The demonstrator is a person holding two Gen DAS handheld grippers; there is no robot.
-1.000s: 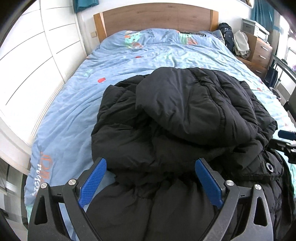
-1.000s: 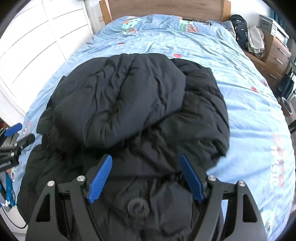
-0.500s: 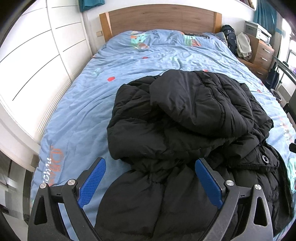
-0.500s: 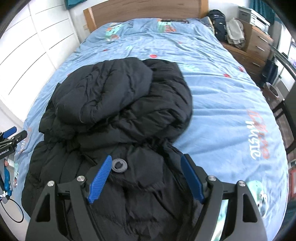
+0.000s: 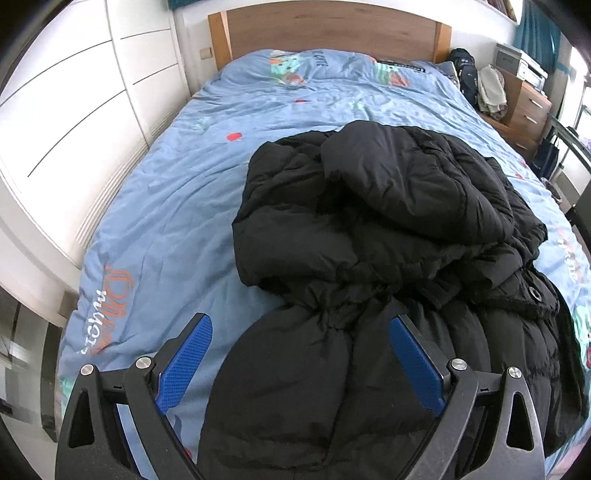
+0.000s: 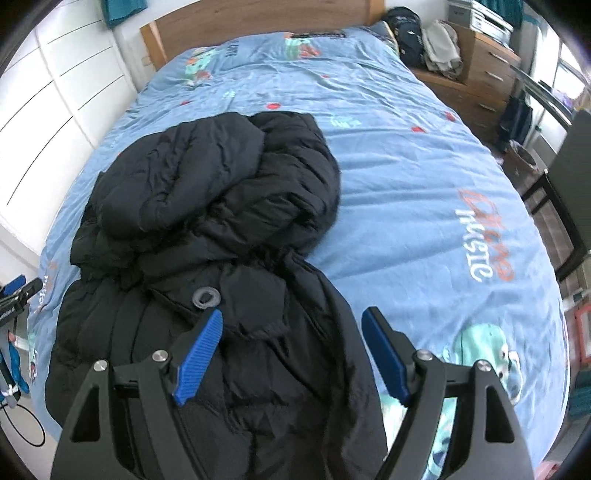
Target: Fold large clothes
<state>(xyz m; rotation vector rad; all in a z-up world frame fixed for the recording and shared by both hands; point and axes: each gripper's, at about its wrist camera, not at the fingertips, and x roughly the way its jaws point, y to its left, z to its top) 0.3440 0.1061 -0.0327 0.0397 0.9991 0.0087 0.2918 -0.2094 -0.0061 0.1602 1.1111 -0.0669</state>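
Note:
A large black puffer coat lies on the blue bed, its upper part bunched and folded over its lower part. It also shows in the right wrist view, with a round grey snap near its middle. My left gripper is open and empty above the coat's near hem. My right gripper is open and empty above the coat's near right part. The left gripper's tip shows at the left edge of the right wrist view.
The bed's blue printed duvet has a wooden headboard at the far end. White wardrobe doors line the left side. A wooden drawer unit with clothes and a backpack stands at the far right. A dark chair stands right of the bed.
Both grippers have drawn back and up from the coat toward the foot of the bed, staying open. The coat lies unchanged.

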